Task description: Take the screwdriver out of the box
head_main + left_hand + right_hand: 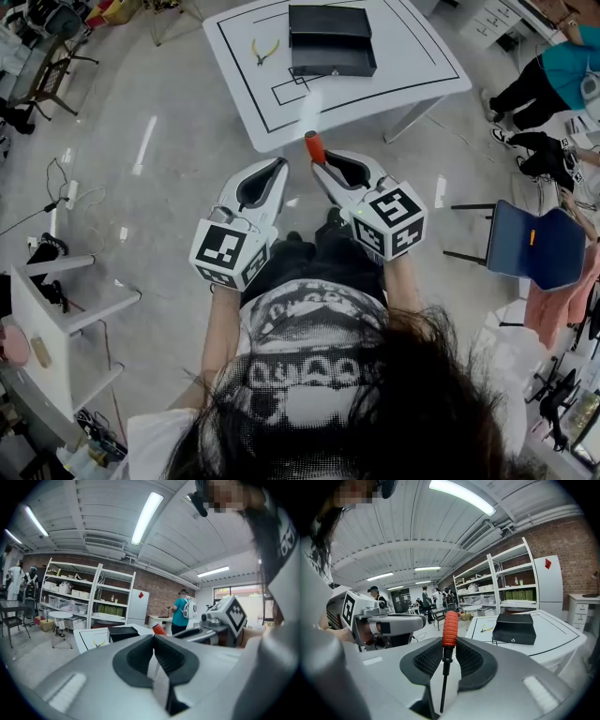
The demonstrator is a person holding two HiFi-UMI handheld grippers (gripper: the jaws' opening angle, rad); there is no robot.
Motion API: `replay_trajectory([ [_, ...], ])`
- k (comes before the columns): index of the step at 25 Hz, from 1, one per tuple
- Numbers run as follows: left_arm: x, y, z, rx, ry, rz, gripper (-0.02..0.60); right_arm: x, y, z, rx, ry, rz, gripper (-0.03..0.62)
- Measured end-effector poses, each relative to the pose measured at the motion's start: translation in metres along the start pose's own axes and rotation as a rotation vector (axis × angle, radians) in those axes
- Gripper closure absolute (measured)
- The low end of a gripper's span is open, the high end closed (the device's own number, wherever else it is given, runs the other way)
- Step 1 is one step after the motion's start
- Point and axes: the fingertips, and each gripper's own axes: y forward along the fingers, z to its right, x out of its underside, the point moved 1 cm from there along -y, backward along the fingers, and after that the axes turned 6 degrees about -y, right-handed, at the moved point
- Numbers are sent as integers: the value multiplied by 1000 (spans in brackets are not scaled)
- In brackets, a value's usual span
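You have two claws, one screwdriver, one black box, one pair of yellow-handled pliers and one white counter.

Your right claw (450, 644) is clenched on the screwdriver (449, 631). Its pads press on the dark shaft just under the orange handle. The handle sticks out past the tips and the shaft runs back between the jaws toward the camera. Your left claw (153, 639) is clenched on nothing, its pads meeting at the tips.

From the head view, only the orange handle of the screwdriver (314, 146) shows, poking out ahead of the right claw (323, 167). The shaft is buried between the jaws. A pale streak just above the handle is too blurred to name. The left claw (278, 169) sits just beside the right one, both held in front of your body.

The screwdriver is out of the box (333, 42) and well apart from it, at the near edge of the counter (412, 56). The box stands toward the counter's far side, with the pliers (264, 50) just to its left. No view looks into the box, and I cannot tell whether its lid is up or down.
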Motion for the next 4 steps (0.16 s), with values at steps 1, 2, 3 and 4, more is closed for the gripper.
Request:
replay_trajectory([
  [1, 0, -1, 1, 0, 0, 0, 581, 0, -2, 0, 2, 0, 0, 500],
  [2, -1, -1, 2, 0, 0, -1, 581, -1, -3, -1, 3, -1, 1, 500],
  [3, -1, -2, 3, 0, 0, -1, 581, -2, -5, -1, 4, -2, 2, 500],
  [4, -2, -3, 5, 0, 0, -1, 581, -3, -6, -1, 6, -2, 4, 500],
])
